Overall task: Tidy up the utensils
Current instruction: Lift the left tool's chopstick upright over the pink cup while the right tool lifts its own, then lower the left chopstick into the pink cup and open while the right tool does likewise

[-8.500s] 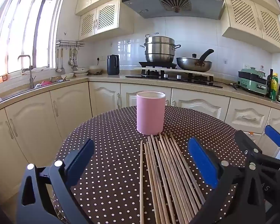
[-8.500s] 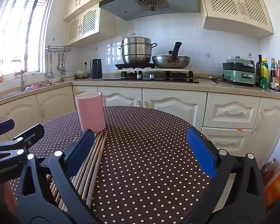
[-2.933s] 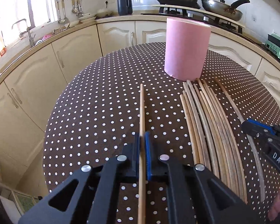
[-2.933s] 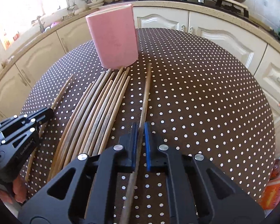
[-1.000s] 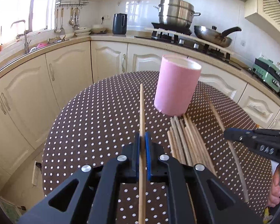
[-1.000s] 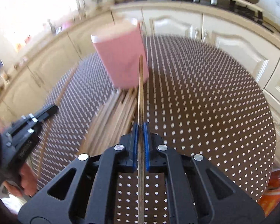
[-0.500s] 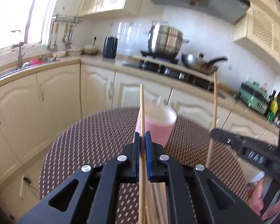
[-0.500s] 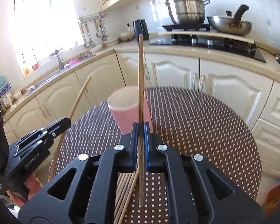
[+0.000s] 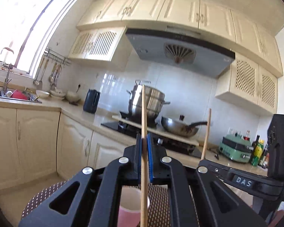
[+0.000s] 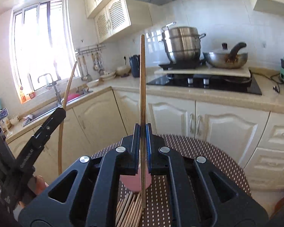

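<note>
- Left wrist view: the left gripper (image 9: 144, 151) has its blue pads pressed tight on one wooden chopstick (image 9: 143, 117)
- That chopstick stands almost straight up, and its top end shows in front of the steel pot (image 9: 148, 103) on the stove
- Its lower end runs down in front of the open mouth of the pink cup (image 9: 129, 207), which sits under the gripper on the round table with the brown dotted cloth (image 9: 41, 196)
- I cannot tell if the stick tip is inside the cup or only above it
- To the right in this view, the right gripper (image 9: 205, 161) shows from the side with a second chopstick (image 9: 206, 134) poking up from it
- Right wrist view: the right gripper (image 10: 142, 143) pinches that second chopstick (image 10: 142, 79) between its closed jaws, and the stick is upright
- The bottom tip of this stick hangs just above the bundle of loose chopsticks (image 10: 128, 210) that lie flat on the table
- The pink cup (image 10: 131, 182) stands just behind that bundle, partly hidden by the gripper
- On the left of this view, the left gripper (image 10: 61, 109) shows from the side, with its chopstick (image 10: 69, 83) leaning a little
- A wok (image 10: 225, 58) sits beside the steel pot on the stove, well behind the table
</note>
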A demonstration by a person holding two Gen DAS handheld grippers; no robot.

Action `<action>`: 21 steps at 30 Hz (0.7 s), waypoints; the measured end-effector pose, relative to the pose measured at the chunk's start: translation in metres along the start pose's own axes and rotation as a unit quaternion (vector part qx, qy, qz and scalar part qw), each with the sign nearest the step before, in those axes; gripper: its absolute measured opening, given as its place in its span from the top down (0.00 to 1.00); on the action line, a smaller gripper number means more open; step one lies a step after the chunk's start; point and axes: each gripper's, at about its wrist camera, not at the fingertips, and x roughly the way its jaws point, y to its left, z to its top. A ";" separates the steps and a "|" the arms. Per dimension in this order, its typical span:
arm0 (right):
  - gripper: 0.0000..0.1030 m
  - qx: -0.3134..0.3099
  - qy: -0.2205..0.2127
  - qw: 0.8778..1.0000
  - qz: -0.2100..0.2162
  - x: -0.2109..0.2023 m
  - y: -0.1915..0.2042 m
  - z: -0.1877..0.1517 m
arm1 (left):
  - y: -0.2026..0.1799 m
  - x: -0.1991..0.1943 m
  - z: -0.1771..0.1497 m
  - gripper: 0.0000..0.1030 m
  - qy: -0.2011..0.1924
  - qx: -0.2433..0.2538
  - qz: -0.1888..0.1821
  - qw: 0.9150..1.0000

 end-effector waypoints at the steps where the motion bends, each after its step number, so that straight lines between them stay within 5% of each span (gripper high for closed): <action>1: 0.93 0.001 -0.005 1.000 0.004 0.001 0.001 0.003 | 0.000 0.007 0.003 0.94 -0.006 -0.001 -0.001 1.000; 11: 0.93 -0.008 -0.064 0.998 0.014 0.029 0.010 0.034 | -0.003 0.065 -0.005 0.94 -0.047 0.018 -0.045 0.998; 21: 0.93 -0.006 -0.044 0.997 0.055 0.074 0.013 0.026 | 0.004 0.106 -0.028 0.94 -0.056 0.058 -0.068 0.994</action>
